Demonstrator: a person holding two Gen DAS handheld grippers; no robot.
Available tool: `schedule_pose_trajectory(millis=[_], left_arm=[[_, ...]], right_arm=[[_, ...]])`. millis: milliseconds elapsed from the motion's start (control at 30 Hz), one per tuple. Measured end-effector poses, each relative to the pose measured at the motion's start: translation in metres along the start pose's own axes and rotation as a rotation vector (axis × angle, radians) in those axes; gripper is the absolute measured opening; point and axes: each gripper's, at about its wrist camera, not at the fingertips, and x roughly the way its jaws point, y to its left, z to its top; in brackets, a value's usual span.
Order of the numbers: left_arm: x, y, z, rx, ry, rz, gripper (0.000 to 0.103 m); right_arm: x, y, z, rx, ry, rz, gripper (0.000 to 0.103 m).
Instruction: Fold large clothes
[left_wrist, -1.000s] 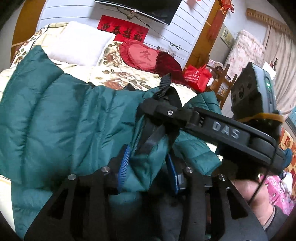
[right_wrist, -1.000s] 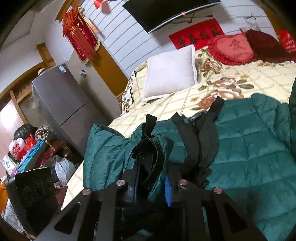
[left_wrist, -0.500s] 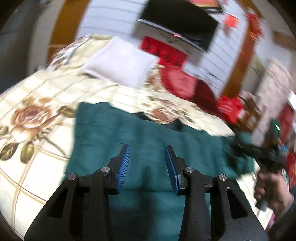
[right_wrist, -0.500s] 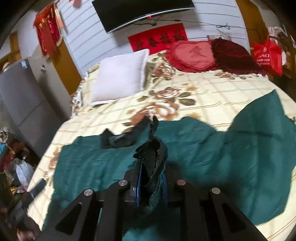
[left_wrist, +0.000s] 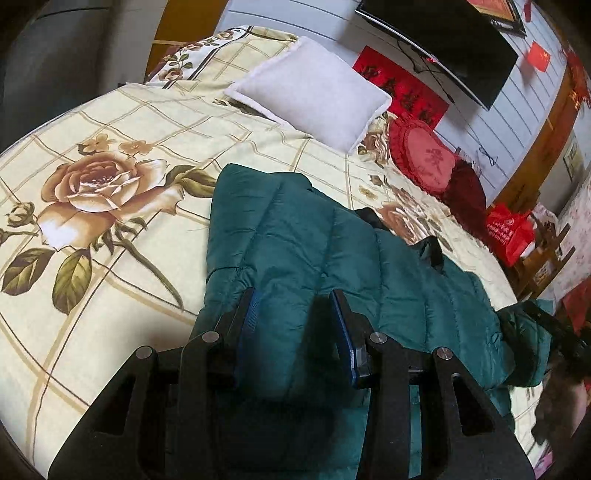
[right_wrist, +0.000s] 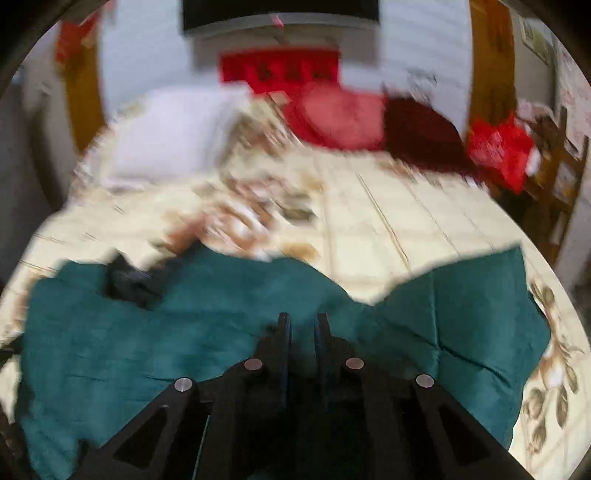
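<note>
A dark green quilted down jacket (left_wrist: 317, 243) lies spread on the bed; it also shows in the blurred right wrist view (right_wrist: 207, 317), with its black collar (right_wrist: 129, 280) at the left. My left gripper (left_wrist: 295, 299) is open and empty just above the jacket. My right gripper (right_wrist: 301, 321) has a narrow gap between its fingers and nothing in it, low over the jacket's middle. The right gripper's body (left_wrist: 550, 321) shows at the jacket's right end in the left wrist view.
The bed has a cream floral cover (left_wrist: 110, 147). A white pillow (left_wrist: 314, 92) and red cushions (left_wrist: 424, 158) lie at the head. A red bag (left_wrist: 509, 229) and wooden chair (right_wrist: 554, 166) stand right of the bed. A TV (left_wrist: 443, 40) hangs on the wall.
Both grippers have let go of the jacket: the left one first, then the right released the dark collar fold. The jacket now lies flatter on the bed. The right view is swinging.
</note>
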Motion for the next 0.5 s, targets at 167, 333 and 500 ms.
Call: schedule_pose_trajectory(millis=[167,333,500], left_arm=[[-0.003,0.002,-0.002,-0.011,0.004,-0.009,0.038],[0.002,-0.004,-0.006,0.021,0.040,-0.012,0.038],[0.005,-0.008,-0.009,0.022,0.067,0.002,0.038]], right_arm=[[-0.019,0.068,-0.020,-0.109,0.079,0.202,0.012],[0.017,0.082,-0.057,-0.201,0.230,0.101,0.012],[0.033,0.020,-0.063,-0.051,0.277,0.085,0.011]])
